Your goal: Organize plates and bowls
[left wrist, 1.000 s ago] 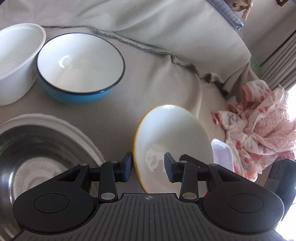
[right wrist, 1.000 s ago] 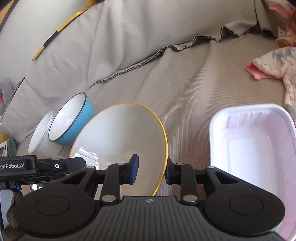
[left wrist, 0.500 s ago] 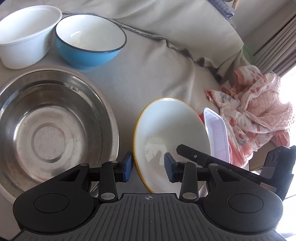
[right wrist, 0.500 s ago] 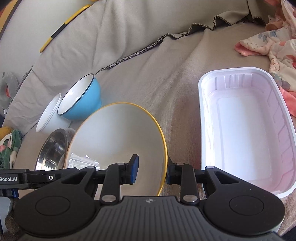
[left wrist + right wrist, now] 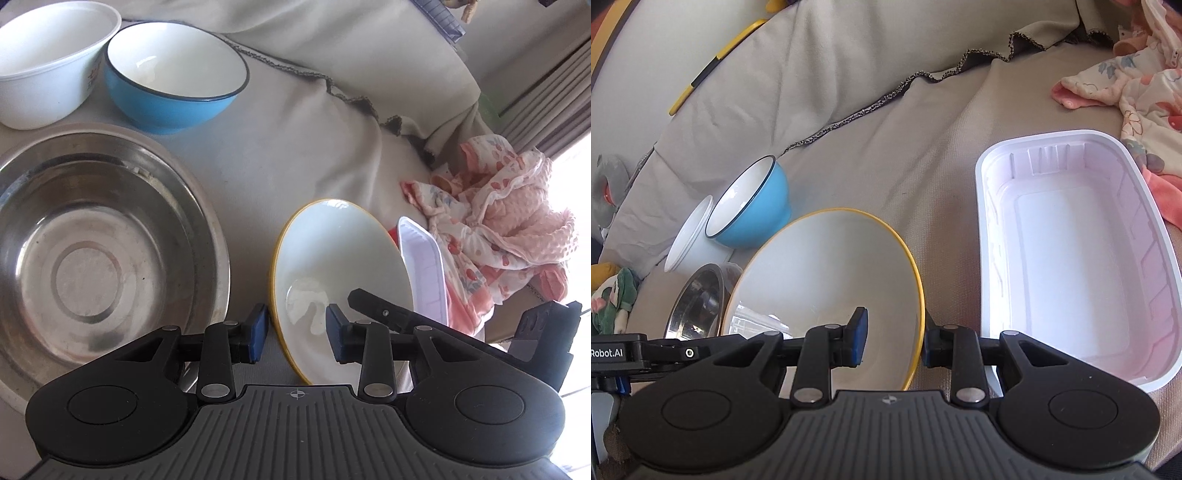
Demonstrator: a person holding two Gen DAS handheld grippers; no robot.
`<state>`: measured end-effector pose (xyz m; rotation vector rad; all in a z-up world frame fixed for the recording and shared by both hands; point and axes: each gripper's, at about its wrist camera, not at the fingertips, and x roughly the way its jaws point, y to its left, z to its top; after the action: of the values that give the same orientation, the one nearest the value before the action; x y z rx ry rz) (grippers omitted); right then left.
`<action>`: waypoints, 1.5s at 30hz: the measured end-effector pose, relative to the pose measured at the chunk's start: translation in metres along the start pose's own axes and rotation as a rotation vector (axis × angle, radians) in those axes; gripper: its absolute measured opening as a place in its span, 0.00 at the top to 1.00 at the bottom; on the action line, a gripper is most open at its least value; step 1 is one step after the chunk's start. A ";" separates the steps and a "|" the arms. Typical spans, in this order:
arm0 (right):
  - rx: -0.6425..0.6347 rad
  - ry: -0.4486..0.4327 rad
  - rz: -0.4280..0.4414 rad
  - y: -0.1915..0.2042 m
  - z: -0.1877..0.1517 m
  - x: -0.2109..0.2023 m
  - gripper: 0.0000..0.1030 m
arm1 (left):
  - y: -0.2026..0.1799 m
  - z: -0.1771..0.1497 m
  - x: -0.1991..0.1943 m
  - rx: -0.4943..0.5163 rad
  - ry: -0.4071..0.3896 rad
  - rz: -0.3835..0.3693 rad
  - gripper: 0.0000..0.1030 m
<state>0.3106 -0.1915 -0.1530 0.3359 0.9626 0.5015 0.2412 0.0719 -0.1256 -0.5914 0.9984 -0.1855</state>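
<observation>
A white bowl with a yellow rim (image 5: 340, 273) (image 5: 827, 280) is held tilted above the cloth-covered surface. My left gripper (image 5: 295, 334) straddles its left rim, and my right gripper (image 5: 892, 341) is closed on its right rim. A large steel basin (image 5: 92, 251) (image 5: 698, 306) lies to the left. A blue bowl (image 5: 173, 92) (image 5: 753, 206) and a white bowl (image 5: 48, 62) (image 5: 690, 243) stand behind it. A white plastic tray (image 5: 1075, 254) (image 5: 424, 266) lies to the right.
A pink patterned cloth (image 5: 491, 225) (image 5: 1137, 85) is bunched at the right. The grey sofa cover rises as a back wall (image 5: 332, 44) behind the bowls. A green and yellow fabric item (image 5: 613, 295) lies at the far left.
Both grippers have lifted and drawn back with the yellow-rimmed bowl. The steel basin and the white tray have come fully into view.
</observation>
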 end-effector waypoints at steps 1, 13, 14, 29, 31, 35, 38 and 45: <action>0.004 -0.004 0.004 -0.001 0.000 -0.002 0.73 | 0.001 0.000 -0.002 -0.001 -0.005 0.000 0.64; -0.033 -0.032 0.007 0.005 0.008 -0.001 0.72 | 0.004 0.004 -0.004 -0.012 -0.030 0.023 0.66; -0.036 -0.028 0.002 0.007 0.011 0.004 0.72 | 0.003 0.005 -0.001 -0.013 -0.029 0.026 0.66; -0.082 -0.058 -0.017 0.013 0.022 0.020 0.72 | -0.010 0.018 0.007 0.050 -0.076 0.067 0.65; -0.074 -0.046 -0.012 0.013 0.019 0.022 0.72 | -0.009 0.019 0.006 0.046 -0.075 0.068 0.65; -0.106 -0.060 -0.062 0.020 0.018 0.013 0.71 | 0.000 0.024 -0.003 -0.008 -0.080 0.012 0.65; -0.178 -0.107 -0.117 0.033 0.028 -0.005 0.70 | 0.013 0.040 -0.029 -0.066 -0.166 -0.060 0.66; -0.307 -0.141 -0.202 0.095 0.078 -0.019 0.58 | 0.022 0.125 -0.063 -0.002 -0.234 0.066 0.65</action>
<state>0.3433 -0.1268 -0.0520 -0.0035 0.7589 0.4265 0.3086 0.1633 -0.0413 -0.5669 0.7901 -0.0547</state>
